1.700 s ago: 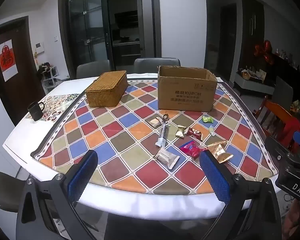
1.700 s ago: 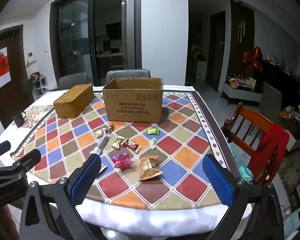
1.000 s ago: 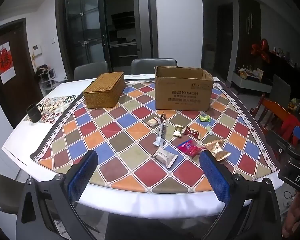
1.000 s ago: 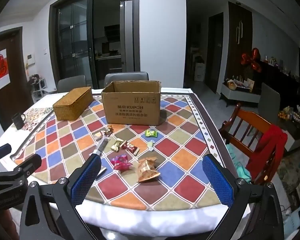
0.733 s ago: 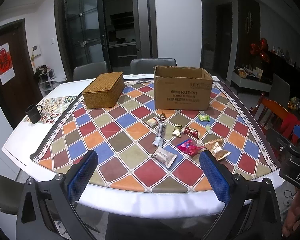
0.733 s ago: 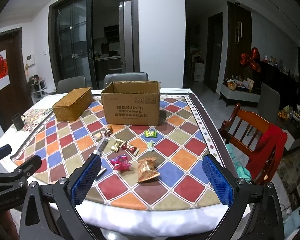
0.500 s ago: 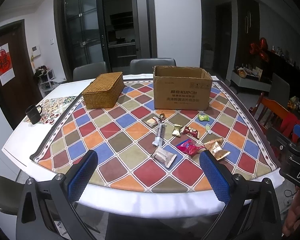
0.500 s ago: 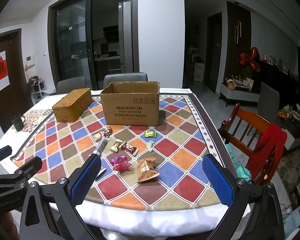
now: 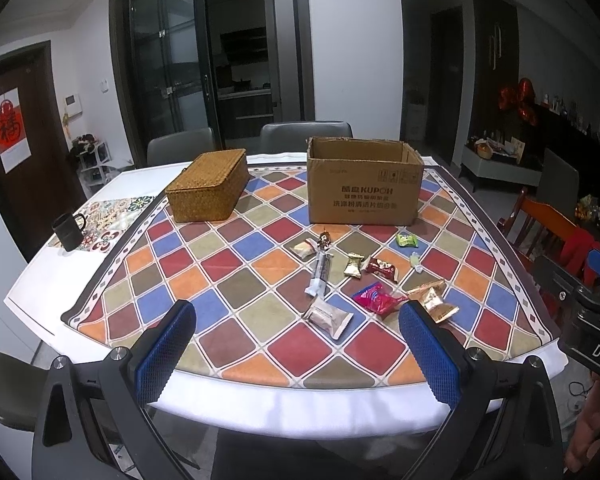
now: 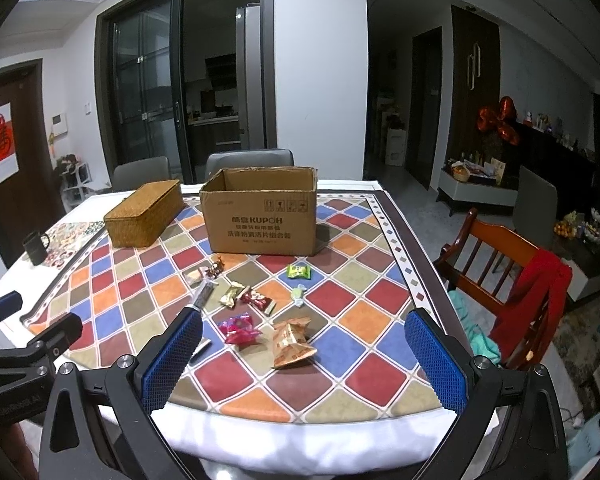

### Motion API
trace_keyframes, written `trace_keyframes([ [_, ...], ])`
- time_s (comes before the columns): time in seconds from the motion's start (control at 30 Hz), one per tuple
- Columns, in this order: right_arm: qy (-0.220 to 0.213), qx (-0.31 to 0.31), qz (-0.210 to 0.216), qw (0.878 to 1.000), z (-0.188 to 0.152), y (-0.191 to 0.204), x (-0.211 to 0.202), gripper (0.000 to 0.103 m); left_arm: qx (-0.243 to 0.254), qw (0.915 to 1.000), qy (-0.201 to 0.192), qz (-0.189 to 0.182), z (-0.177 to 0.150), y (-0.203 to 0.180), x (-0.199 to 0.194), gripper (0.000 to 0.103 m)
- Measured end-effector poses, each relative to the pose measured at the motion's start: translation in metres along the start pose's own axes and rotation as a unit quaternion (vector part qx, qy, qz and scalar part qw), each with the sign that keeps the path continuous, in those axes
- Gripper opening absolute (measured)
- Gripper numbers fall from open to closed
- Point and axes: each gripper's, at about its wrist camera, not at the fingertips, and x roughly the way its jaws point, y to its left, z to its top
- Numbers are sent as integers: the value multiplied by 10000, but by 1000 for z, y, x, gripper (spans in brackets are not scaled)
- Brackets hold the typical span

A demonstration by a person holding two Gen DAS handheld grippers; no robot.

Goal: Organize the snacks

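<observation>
Nothing sorted yet. I hold left tongs (image 9: 296,344) and right tongs (image 10: 304,344) wide, empty, at frame bottom. Snacks (image 10: 260,304) loose mid-frame on desk (image 10: 364,320), below cardboard box (image 10: 260,220); all left.

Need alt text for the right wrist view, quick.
Open right gripper hovers at the near edge of a checkered table. Wrapped snacks lie scattered before an open cardboard box, a woven box to its left.
</observation>
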Motion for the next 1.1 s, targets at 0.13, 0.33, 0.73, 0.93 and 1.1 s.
trace_keyframes([
  [0.13, -13, 3, -6, 10000, 4, -2, -1, 102, -8, 10000, -2, -12, 1, 2, -1, 103],
  [0.33, -38, -2, -19, 10000, 5, -1, -3, 102, -17, 10000, -24, -7, 2, 3, -3, 103],
  [0.73, -55, -4, -23, 10000, 3, -1, -3, 102, -19, 10000, -28, -19, 2, 4, -5, 103],
  [0.93, -30, 9, -36, 10000, 6, -2, -5, 102, -13, 10000, 7, -52, 3, 5, -4, 103],
  [1.1, 28, 21, -60, 10000, 5, -2, 1, 102, 9, 9999, 57, -85, 4, 5, 4, 103],
])
